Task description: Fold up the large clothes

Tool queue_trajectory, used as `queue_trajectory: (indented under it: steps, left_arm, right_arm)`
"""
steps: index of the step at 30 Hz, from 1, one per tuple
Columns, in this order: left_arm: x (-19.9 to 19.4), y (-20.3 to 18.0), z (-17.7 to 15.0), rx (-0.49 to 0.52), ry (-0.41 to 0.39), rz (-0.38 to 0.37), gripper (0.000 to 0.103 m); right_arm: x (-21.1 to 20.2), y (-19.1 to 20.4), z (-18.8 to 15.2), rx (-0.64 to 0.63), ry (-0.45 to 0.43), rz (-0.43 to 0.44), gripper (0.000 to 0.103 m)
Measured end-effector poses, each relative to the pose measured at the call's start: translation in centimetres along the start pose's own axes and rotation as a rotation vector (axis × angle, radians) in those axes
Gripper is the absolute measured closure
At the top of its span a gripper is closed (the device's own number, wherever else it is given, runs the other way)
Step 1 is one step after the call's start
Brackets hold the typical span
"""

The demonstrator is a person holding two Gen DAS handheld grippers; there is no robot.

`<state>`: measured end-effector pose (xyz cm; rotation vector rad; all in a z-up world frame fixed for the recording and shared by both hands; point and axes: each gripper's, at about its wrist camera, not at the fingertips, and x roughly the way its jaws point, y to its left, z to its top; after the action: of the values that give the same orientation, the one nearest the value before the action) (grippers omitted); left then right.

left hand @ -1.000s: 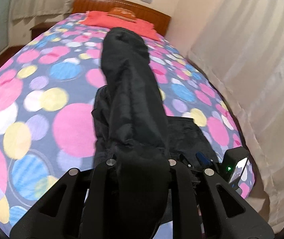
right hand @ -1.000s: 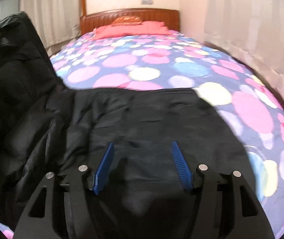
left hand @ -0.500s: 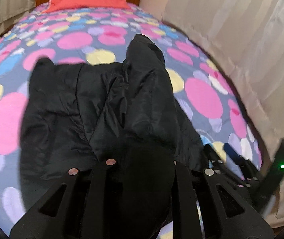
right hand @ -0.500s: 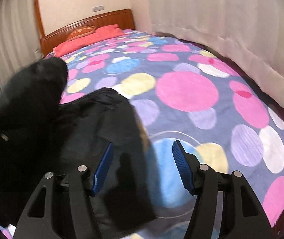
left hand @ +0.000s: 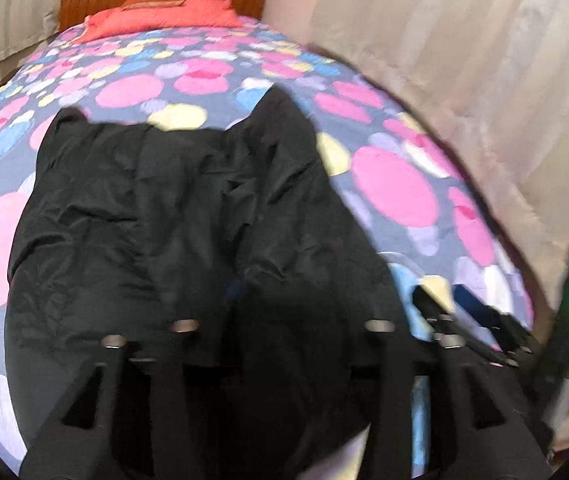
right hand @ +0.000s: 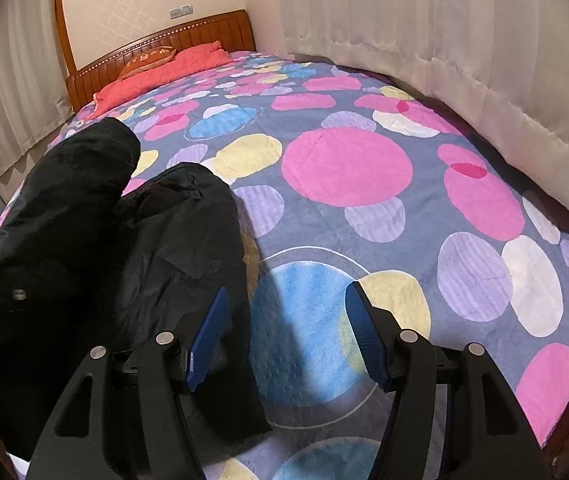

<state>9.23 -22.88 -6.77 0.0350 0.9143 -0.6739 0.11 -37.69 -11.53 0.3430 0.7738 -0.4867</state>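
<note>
Black jacket (left hand: 188,216) lies crumpled, seemingly part-folded, on the bed.

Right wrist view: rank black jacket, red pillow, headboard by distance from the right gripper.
From the right gripper:
1. Black jacket, left, reaching its left finger.
2. Red pillow, far end of bed, upper left.
3. Headboard, just behind the pillow.
</note>
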Motion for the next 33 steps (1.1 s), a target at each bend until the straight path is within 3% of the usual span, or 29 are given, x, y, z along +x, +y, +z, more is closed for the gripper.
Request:
queue_trajectory:
  steps: [1,4,7,10,15,18,22,30,31,32,33]
  left_arm:
    - [-0.6,-0.2,0.0,0.000,-0.013,-0.015,0.039]
    - [-3.5,-1.2,-0.3,0.027,-0.058,-0.070,0.038]
    - [-5.7,-1.0,-0.5,0.035,-0.115,-0.062,0.035]
    - [-7.8,1.5,-0.7,-0.008,-0.158,-0.030,0.033]
    - [-9.8,9.0,-1.5,-0.142,-0.214,0.122,0.031]
    - [-9.9,13.3,-2.4,-0.238,-0.204,0.170,0.030]
    - [-9.3,17.5,-3.8,-0.338,-0.186,0.188,0.030]
    - [-7.0,19.0,-5.2,-0.355,-0.142,0.116,0.030]
    - [-6.7,19.0,-5.4,-0.356,-0.143,0.111,0.030]
    - [-6.5,19.0,-5.5,-0.359,-0.143,0.103,0.029]
    - [-6.3,18.9,-5.5,-0.363,-0.142,0.090,0.029]
  right_arm:
    - [-0.2,0.1,0.0,-0.003,-0.002,0.001,0.042]
    - [-0.9,0.4,0.2,-0.004,-0.006,0.009,0.042]
    - [-1.7,1.0,0.5,-0.012,-0.019,0.018,0.042]
    - [-2.5,1.9,0.9,-0.014,-0.029,0.051,0.042]
    - [-3.5,4.3,2.0,-0.018,-0.033,0.140,0.042]
    - [-3.4,6.2,2.5,-0.021,-0.019,0.204,0.033]
    - [-2.8,8.9,3.2,-0.038,-0.002,0.252,0.029]
    - [0.9,12.3,2.7,-0.088,0.148,0.250,0.028]
    - [1.2,12.5,2.4,-0.091,0.156,0.252,0.031]
    - [1.3,12.5,2.2,-0.093,0.150,0.257,0.044]
    - [1.4,12.5,2.1,-0.097,0.150,0.269,0.074]
